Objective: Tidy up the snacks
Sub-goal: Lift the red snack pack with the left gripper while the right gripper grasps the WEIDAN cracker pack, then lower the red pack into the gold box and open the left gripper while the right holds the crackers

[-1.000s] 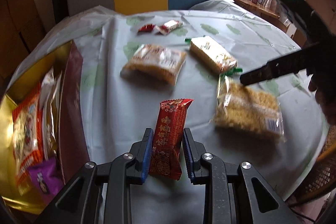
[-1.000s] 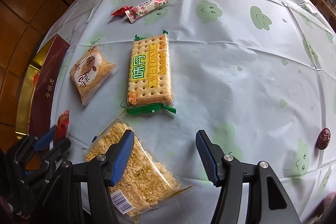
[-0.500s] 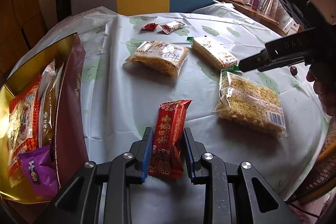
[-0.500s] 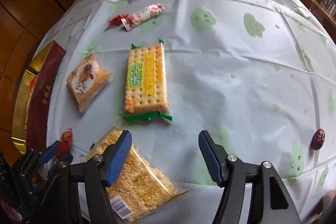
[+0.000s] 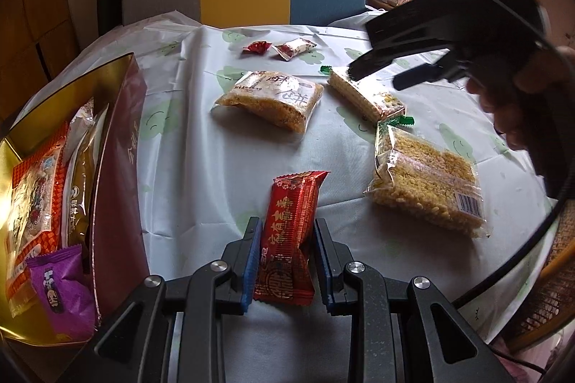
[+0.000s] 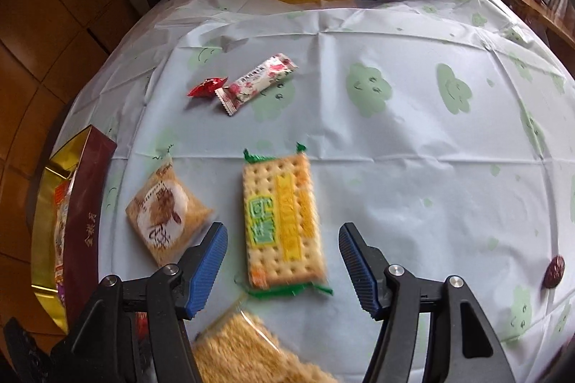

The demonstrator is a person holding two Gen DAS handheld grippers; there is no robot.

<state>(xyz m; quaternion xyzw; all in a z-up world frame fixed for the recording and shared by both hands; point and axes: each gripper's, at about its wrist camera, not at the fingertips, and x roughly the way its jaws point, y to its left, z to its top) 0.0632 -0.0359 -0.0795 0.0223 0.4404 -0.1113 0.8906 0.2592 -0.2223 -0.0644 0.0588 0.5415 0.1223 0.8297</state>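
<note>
Left wrist view shows the left tool (image 5: 285,261) clamped on a red snack bar (image 5: 289,239), its blue pads pressed against both long sides of the wrapper, with the bar standing up between them above the tabletop (image 5: 215,167). Just to its left sits an open gold-lined box (image 5: 118,167) that already holds several packets: an orange-and-white one, a dark gold one and a purple one (image 5: 61,289) at the near end. So part of the sorting looks done, and the red bar seems next in line for the box.

Plenty is left. On the tabletop lie a pale pastry packet (image 5: 271,99), a cracker pack (image 6: 280,221) with green ends, a clear bag of puffed-rice cake (image 5: 427,181), a small red candy (image 6: 206,86) and a white-and-red bar (image 6: 257,83) touching it at the far side. A dark round thing, maybe a date (image 6: 553,271), sits well apart near the right edge.

Right wrist view shows the right tool (image 6: 282,261) empty, jaws standing wide, hovering over the near end of the cracker pack without touching it. That pack is likely its next pick, though the picture is blurred there.
</note>
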